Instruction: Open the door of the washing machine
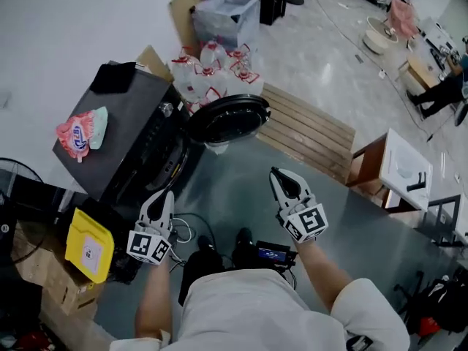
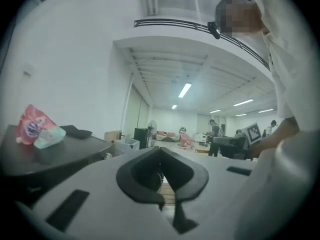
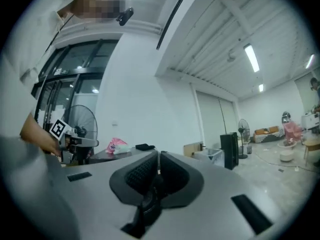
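The dark grey washing machine (image 1: 110, 134) stands at the left of the head view. Its round black door (image 1: 227, 119) is swung wide open toward the middle of the floor. My left gripper (image 1: 164, 196) is held up just in front of the machine, apart from the door, jaws shut on nothing. My right gripper (image 1: 281, 175) hovers right of the door, also shut and holding nothing. In the left gripper view the shut left gripper (image 2: 161, 150) points past the machine's top (image 2: 60, 151). The right gripper (image 3: 157, 155) points level into the room.
A pink packet (image 1: 79, 134) and a black item (image 1: 115, 77) lie on the machine's top. A yellow box (image 1: 88, 247) sits beside it. Bottled water packs (image 1: 212, 68), a plastic bin (image 1: 227, 17) and a wooden pallet (image 1: 307, 130) lie beyond the door. A small cabinet (image 1: 398, 167) stands at right.
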Demonstrator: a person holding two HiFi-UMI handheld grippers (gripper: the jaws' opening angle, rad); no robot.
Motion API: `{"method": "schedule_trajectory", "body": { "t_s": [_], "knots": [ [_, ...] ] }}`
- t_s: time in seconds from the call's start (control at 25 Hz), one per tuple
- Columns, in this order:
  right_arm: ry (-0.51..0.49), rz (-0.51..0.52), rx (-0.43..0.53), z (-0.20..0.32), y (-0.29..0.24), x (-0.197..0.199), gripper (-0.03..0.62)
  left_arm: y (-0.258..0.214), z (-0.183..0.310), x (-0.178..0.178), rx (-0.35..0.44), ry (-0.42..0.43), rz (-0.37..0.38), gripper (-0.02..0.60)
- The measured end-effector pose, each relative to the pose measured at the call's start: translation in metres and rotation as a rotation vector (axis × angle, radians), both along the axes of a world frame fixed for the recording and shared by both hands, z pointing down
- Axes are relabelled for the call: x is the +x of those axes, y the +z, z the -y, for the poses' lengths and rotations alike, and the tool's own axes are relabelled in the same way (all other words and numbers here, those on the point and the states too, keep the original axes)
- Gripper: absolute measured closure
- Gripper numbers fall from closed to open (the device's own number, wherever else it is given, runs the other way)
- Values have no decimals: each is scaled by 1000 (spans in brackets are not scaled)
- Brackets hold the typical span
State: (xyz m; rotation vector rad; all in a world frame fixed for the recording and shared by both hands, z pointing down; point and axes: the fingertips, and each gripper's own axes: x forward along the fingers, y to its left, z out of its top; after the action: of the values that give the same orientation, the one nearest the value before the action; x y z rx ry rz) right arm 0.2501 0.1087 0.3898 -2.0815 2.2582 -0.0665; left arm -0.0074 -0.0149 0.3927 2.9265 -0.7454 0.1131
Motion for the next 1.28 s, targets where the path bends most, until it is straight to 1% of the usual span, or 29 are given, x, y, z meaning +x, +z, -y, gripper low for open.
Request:
{"method": "schedule_trajectory", "body": {
  "t_s": [0.08,0.12,0.2,0.28,0.36,0.44,0.56,0.72,0.8,1.0,1.12,1.28],
  "knots": [
    [-31,-12,29,-2,-18,-19,554,-24,-9,-32,52,-59,5,572],
    [-27,-24,39,-6,-26,-25,554,-34,-15,-46,85,-83,13,572],
    [0,-49,55,-15,-39,-31,554,-51,-26,-67,138,-125,21,572],
    [25,-56,71,-20,-50,-35,554,-64,-27,-83,158,-154,3,572],
    [30,-63,79,-24,-59,-48,554,-70,-25,-95,155,-155,-25,572],
    [29,-82,78,-31,-66,-70,554,-74,-29,-105,151,-129,-41,572],
    [47,-104,75,-45,-72,-110,554,-77,-43,-124,160,-79,-40,572],
    [82,-120,68,-67,-73,-167,554,-73,-67,-165,172,-44,-29,572],
    [100,-126,52,-80,-70,-190,554,-70,-79,-187,170,-38,-29,573],
    [111,-136,27,-107,-66,-245,554,-56,-99,-240,141,-54,-29,572],
    [112,-141,2,-125,-59,-267,554,-43,-114,-257,108,-48,-31,572],
    [112,-141,-11,-146,-57,-281,554,-31,-137,-268,70,-39,-40,572]
  ]
}}
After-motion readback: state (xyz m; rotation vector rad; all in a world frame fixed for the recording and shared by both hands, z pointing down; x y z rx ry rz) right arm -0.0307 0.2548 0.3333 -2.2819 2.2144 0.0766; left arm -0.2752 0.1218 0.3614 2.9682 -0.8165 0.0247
